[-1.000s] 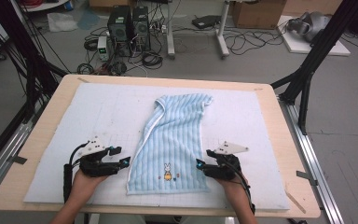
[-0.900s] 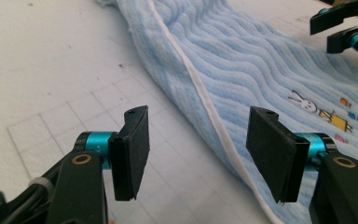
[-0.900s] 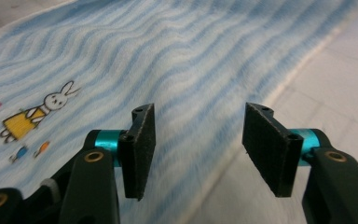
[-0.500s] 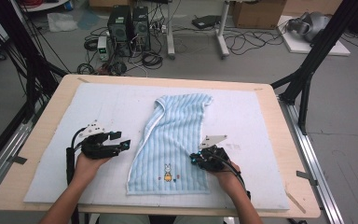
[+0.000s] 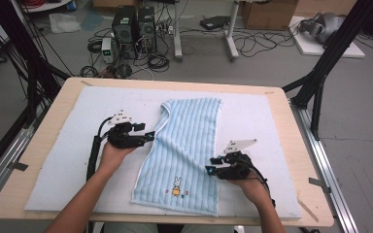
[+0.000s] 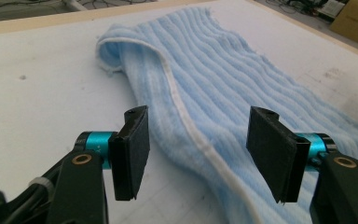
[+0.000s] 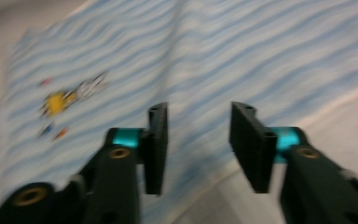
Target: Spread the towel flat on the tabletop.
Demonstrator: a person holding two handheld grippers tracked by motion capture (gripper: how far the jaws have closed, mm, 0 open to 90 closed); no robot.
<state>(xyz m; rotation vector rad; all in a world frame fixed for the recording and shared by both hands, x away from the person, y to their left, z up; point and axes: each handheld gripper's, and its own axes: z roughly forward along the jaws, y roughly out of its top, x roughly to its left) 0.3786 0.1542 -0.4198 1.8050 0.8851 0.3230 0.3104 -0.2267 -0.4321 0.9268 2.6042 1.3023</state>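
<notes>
A pale blue striped terry towel with a white piped edge lies lengthwise on the white padded mat covering a light wooden bench, its far end narrowed and folded over, its near end spread flat and showing a small embroidered rabbit motif. The left hand-held gripper, held in the person's left hand, sits at the towel's left edge with its jaws wide apart and holding nothing; in the left gripper view the white piping runs between the two black pads. The right hand-held gripper, in the person's right hand, rests over the towel's right edge, jaws parted and empty; the right gripper view is blurred. Computer towers and cables sit on the floor beyond the bench.
</notes>
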